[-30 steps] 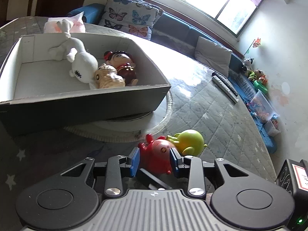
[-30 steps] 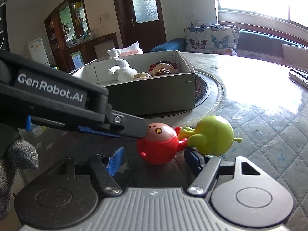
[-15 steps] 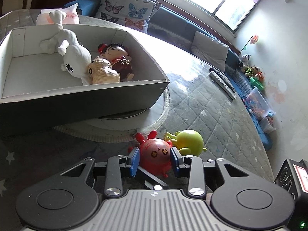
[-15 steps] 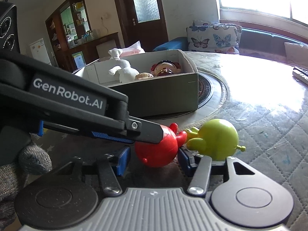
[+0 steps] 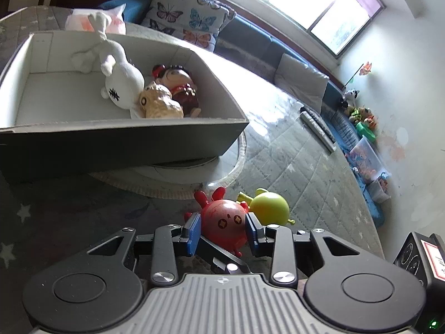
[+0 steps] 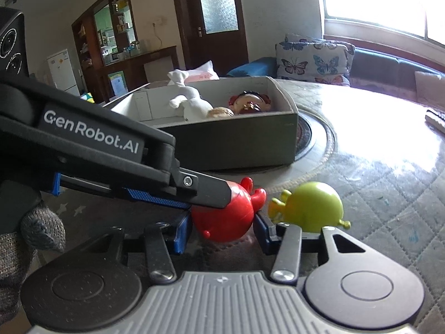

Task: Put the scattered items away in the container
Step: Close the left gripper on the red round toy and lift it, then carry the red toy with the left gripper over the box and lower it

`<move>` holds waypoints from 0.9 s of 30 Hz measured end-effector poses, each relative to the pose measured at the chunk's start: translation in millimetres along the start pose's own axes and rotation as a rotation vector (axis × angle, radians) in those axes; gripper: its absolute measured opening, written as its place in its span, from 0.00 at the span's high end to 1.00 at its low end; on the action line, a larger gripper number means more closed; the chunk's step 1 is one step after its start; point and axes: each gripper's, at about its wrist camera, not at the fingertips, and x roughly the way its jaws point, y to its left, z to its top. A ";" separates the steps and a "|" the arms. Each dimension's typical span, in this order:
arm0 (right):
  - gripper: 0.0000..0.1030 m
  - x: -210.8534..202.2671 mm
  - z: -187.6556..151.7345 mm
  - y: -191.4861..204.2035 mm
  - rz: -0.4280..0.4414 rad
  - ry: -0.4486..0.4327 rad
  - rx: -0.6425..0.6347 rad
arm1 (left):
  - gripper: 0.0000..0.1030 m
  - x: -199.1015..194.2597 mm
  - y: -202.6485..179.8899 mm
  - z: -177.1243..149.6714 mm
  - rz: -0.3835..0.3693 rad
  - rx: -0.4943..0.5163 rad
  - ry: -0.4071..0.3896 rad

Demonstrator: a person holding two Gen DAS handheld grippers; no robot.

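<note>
Red round toy [image 5: 224, 222] sits low over the quilted table cover [image 5: 300, 167], just in front of the box, held between the two blue pads of the left gripper [image 5: 222, 229]. Pads are pressed to its left and right sides, jaws part-way apart at the width of the toy's body: clamped on it. Toy's printed face is turned toward the left wrist camera, ears pointing toward the box.

Right gripper [image 6: 221, 229] is at the same toy [image 6: 224, 218]. Its blue pads stand either side of the toy's body with a small gap showing at the right pad; cannot tell whether it grips or only brackets. Left gripper's upper finger crosses over it in the right wrist view, tip on the toy's top.

Yellow-green toy [image 5: 271, 207] lies on the cover just beside the red one, on its right; whether they touch cannot be told.

Cardboard box [image 5: 125, 144] stands beyond on a round mat [image 5: 178, 172]. Inside: white plush [image 5: 119, 83], tan figure [image 5: 160, 103], dark-haired doll [image 5: 179, 83], bunched at the right end.

Remote controls [image 5: 317, 128] lie farther off on the table.
</note>
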 end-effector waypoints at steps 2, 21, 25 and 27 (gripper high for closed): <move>0.53 -2.7 3.8 4.3 0.000 -0.011 -0.020 | 0.64 -6.5 1.0 1.3 -0.006 -0.005 -0.017; 0.53 30.7 90.6 44.7 0.039 -0.113 -0.205 | 0.62 -41.2 38.1 73.0 0.017 -0.064 -0.225; 0.53 56.4 107.5 46.9 0.080 -0.079 -0.194 | 0.62 -33.5 60.9 91.7 0.029 -0.113 -0.218; 0.53 70.9 113.7 47.2 0.102 -0.051 -0.184 | 0.62 -27.7 73.8 99.4 0.038 -0.139 -0.206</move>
